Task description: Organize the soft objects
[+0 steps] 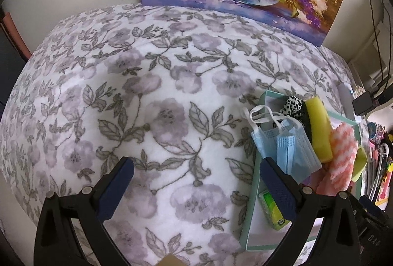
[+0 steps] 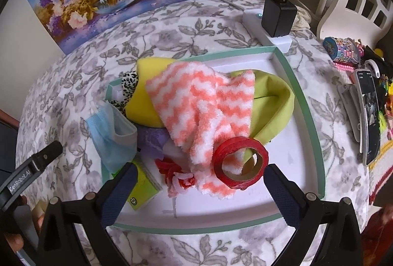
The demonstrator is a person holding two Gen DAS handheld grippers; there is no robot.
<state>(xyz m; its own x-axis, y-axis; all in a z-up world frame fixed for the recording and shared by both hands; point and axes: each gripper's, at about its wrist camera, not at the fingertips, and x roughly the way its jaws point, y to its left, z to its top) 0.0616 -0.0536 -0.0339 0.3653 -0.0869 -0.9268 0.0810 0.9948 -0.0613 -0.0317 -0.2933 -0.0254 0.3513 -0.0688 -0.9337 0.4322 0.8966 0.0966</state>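
Right tongs [image 2: 199,182] above striped cloth [image 2: 201,103]

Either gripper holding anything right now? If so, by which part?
Nothing held. Left gripper is open over bare blanket; right gripper is open above the tray, with the red tape roll lying free between its fingers.

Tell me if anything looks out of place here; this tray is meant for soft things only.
Yes. A red tape roll, a hard item, leans on the orange-and-white fuzzy cloth in the green-rimmed tray. Also, the blue face masks hang over the tray's left rim onto the blanket.
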